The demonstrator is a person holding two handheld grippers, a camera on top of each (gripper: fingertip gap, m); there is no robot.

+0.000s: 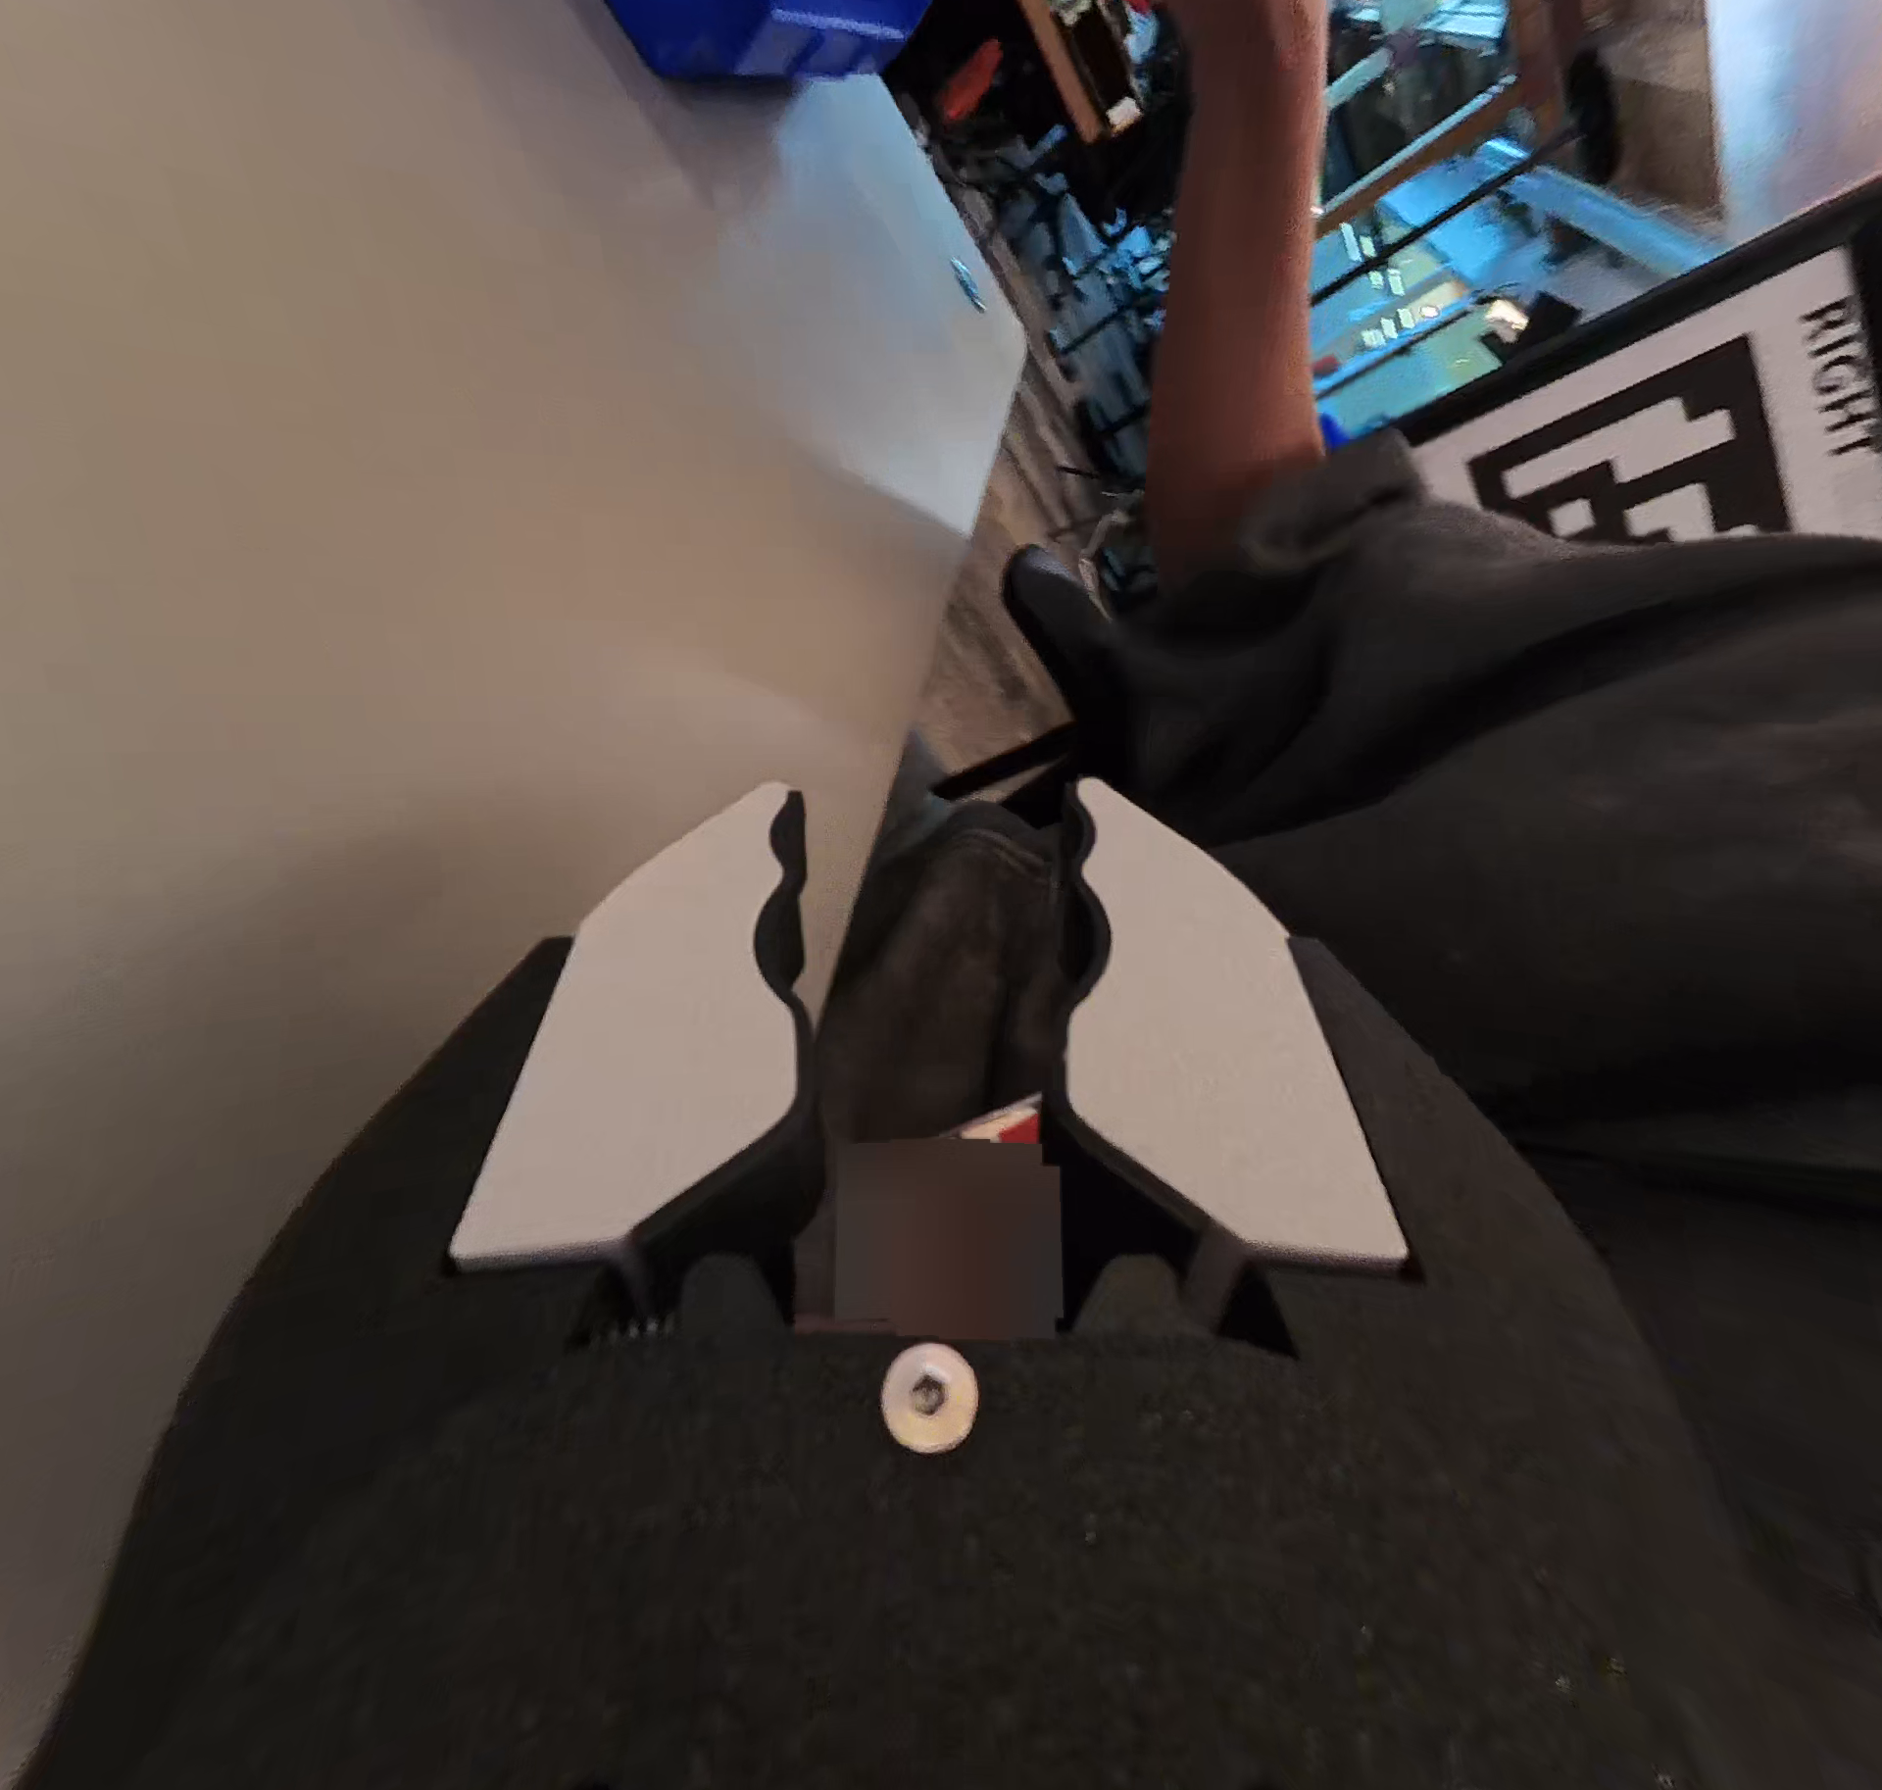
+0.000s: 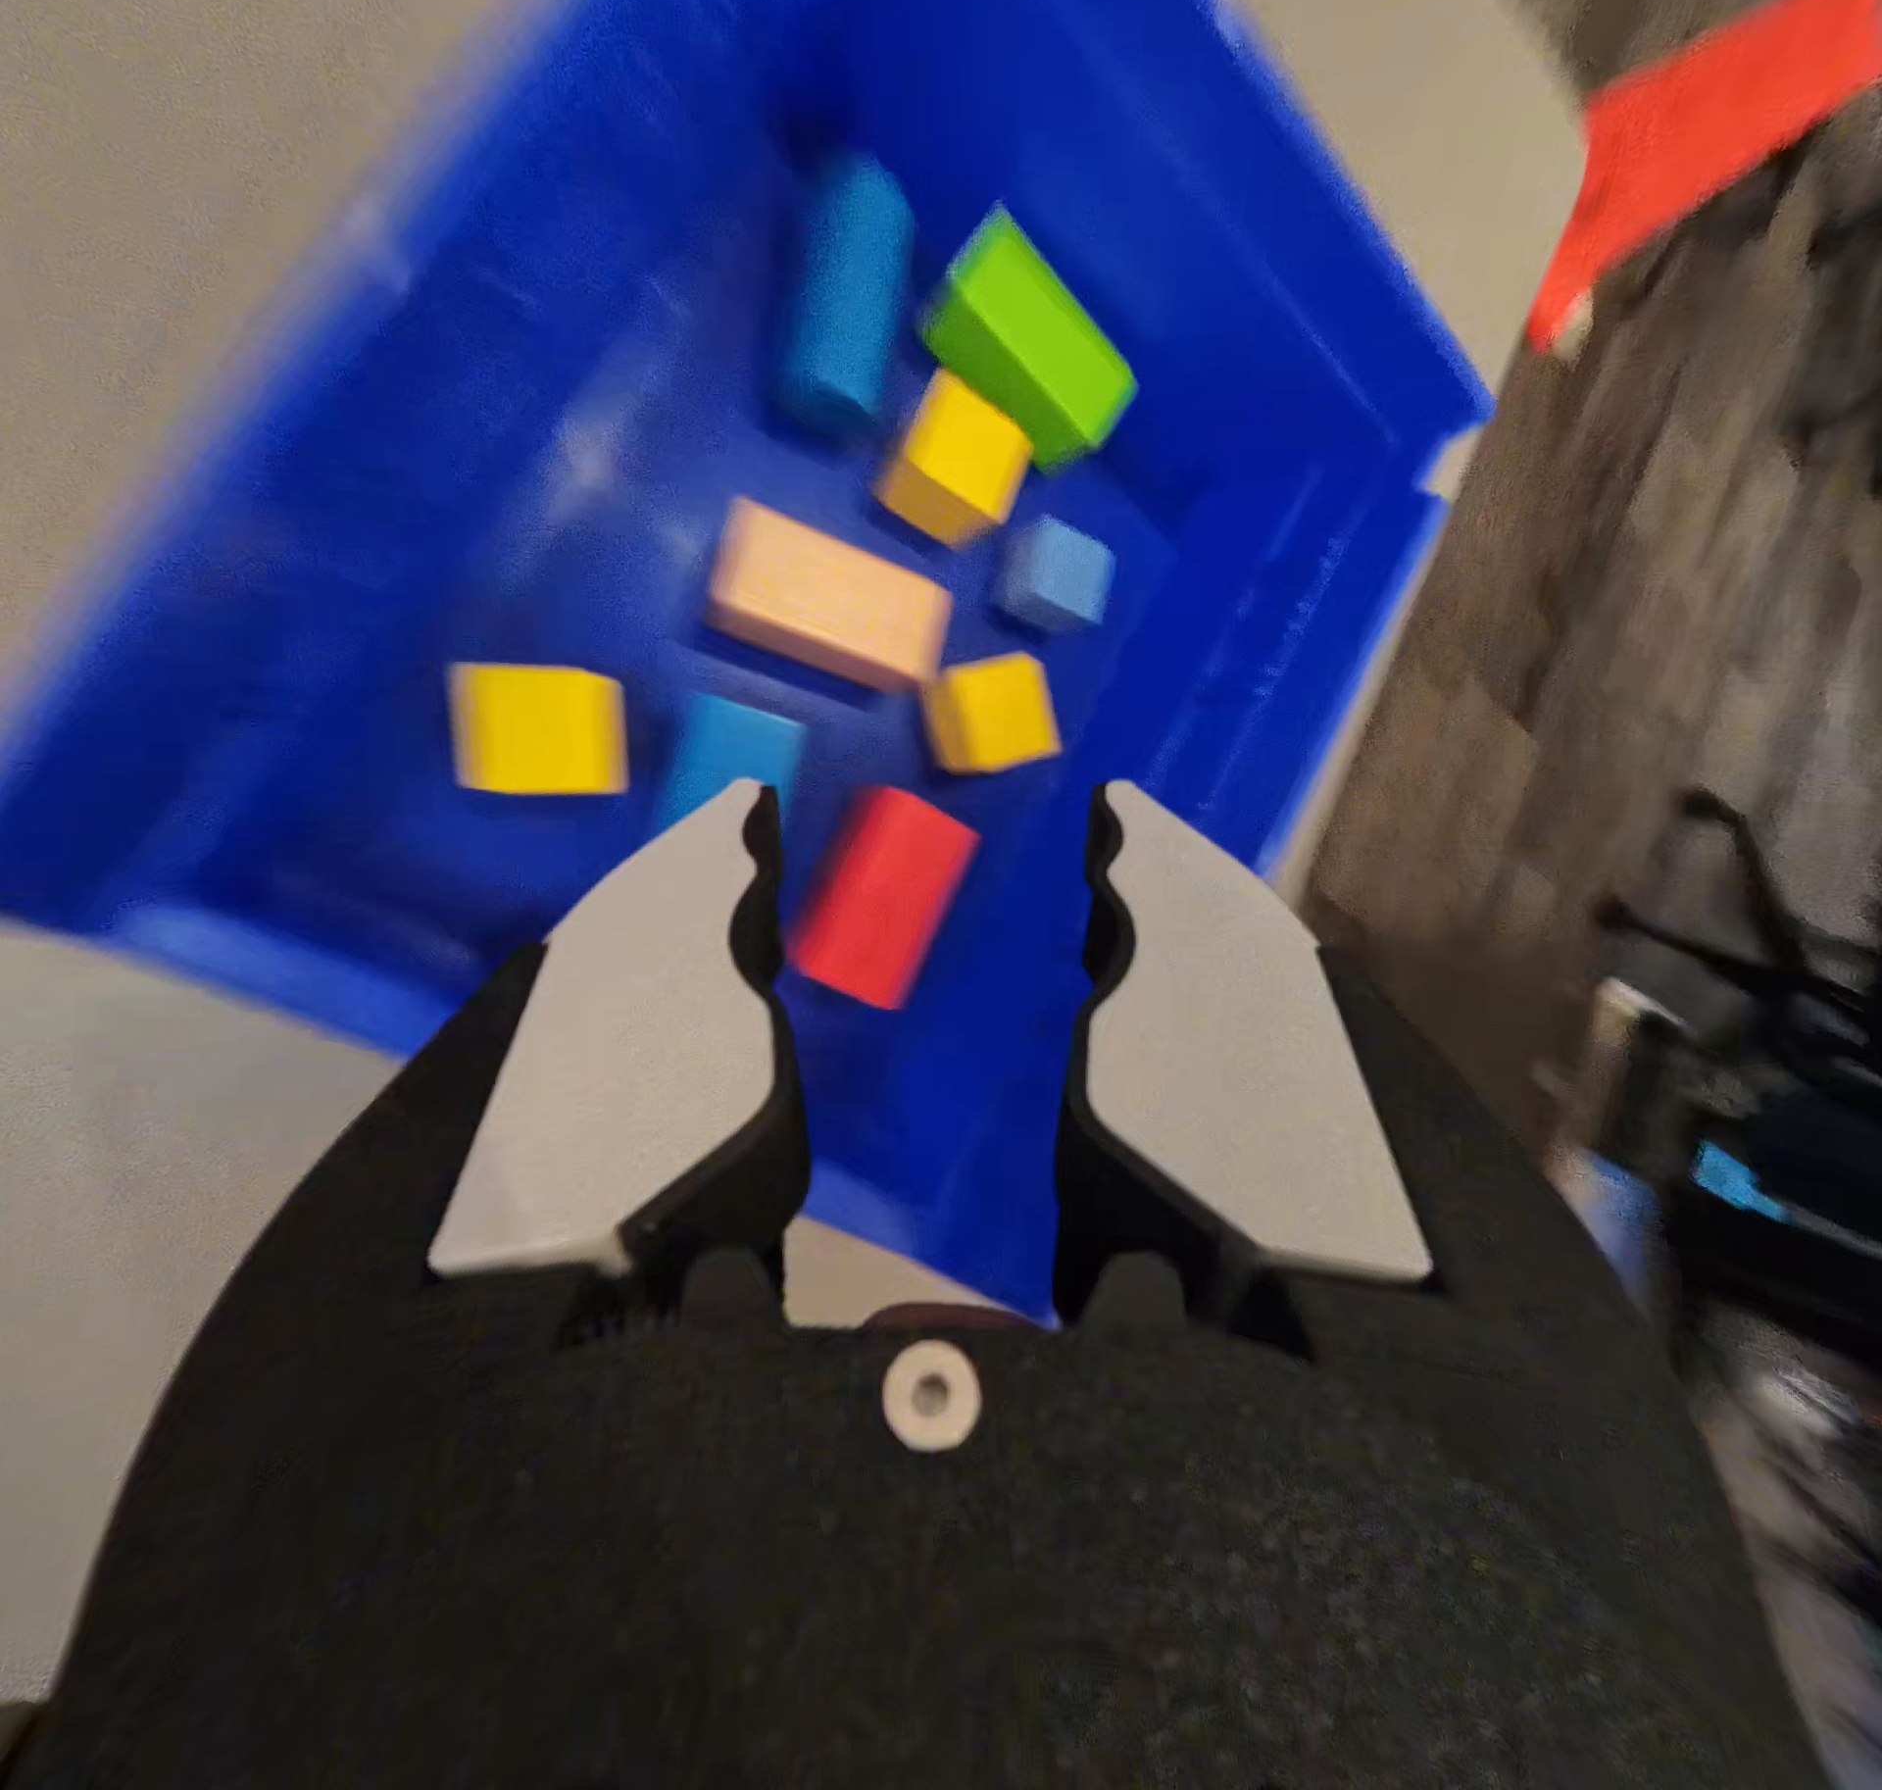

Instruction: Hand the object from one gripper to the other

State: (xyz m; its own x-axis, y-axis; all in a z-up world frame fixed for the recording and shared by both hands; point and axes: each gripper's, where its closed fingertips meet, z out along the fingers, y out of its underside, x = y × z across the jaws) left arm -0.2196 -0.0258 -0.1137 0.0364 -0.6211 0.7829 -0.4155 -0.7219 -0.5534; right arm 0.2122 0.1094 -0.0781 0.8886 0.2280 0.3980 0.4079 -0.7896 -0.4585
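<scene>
Still at pick-up: right gripper (image 2: 932, 804) spread wide, empty, poised above small red wooden block (image 2: 884, 896) inside blue plastic bin (image 2: 306, 682); left gripper (image 1: 932, 814) unclenched, empty. Next: descend, clamp block.

This looks like a workshop or robotics lab rather than a home. A plain pale surface (image 1: 407, 417) carries a blue plastic bin (image 2: 1171, 213) of coloured wooden blocks (image 2: 830, 592), and beyond its edge lies a cluttered room of wooden-framed shelving (image 1: 1059, 40), dark stands and equipment lit in blue. A board printed with a black-and-white tracking marker (image 1: 1629, 448) stands close by, and a strip of red tape (image 2: 1711, 122) crosses the grey carpeted floor (image 2: 1629, 621).
</scene>
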